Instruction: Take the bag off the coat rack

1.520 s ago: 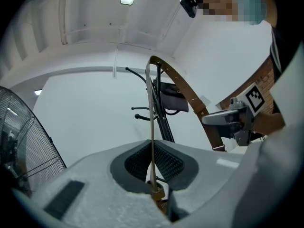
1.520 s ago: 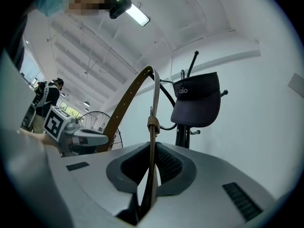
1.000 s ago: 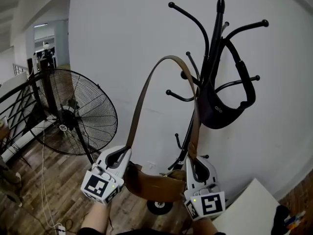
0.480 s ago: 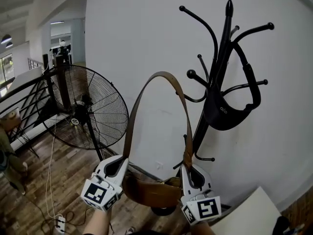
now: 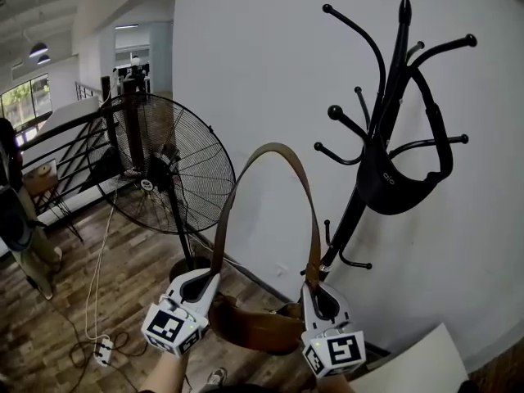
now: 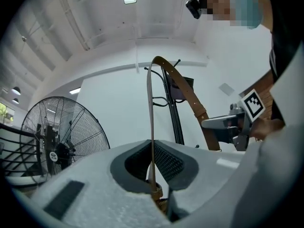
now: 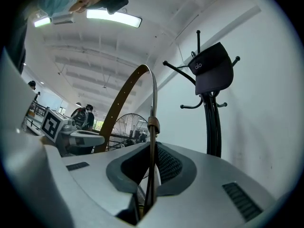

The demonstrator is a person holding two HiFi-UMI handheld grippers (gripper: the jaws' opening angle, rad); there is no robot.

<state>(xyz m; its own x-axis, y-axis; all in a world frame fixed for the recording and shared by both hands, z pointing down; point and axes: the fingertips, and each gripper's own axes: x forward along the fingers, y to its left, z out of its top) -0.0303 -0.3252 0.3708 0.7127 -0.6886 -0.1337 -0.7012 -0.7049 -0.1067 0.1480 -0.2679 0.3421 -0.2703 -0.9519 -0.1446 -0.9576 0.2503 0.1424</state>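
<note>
A brown leather bag (image 5: pixel 258 330) hangs between my two grippers, and its long strap (image 5: pixel 274 150) arches above them, clear of the black coat rack (image 5: pixel 393 80) to the right. My left gripper (image 5: pixel 213 278) is shut on the strap's left end, seen as a thin edge (image 6: pixel 149 118) running into the jaws. The right gripper (image 5: pixel 315 291) is shut on the strap's other end (image 7: pixel 153 99) near its keeper loop. A black bag (image 5: pixel 401 191) still hangs on the rack's upper hooks.
A large black floor fan (image 5: pixel 164 170) stands to the left by a dark railing. A power strip (image 5: pixel 102 350) with cable lies on the wood floor. A white tabletop corner (image 5: pixel 409 367) shows at lower right. A person (image 5: pixel 16 219) stands at the far left.
Both grippers and the brown bag have sunk, and the strap's arch has dropped and drawn away leftward from the rack's hooks. The view has swung to the left.
</note>
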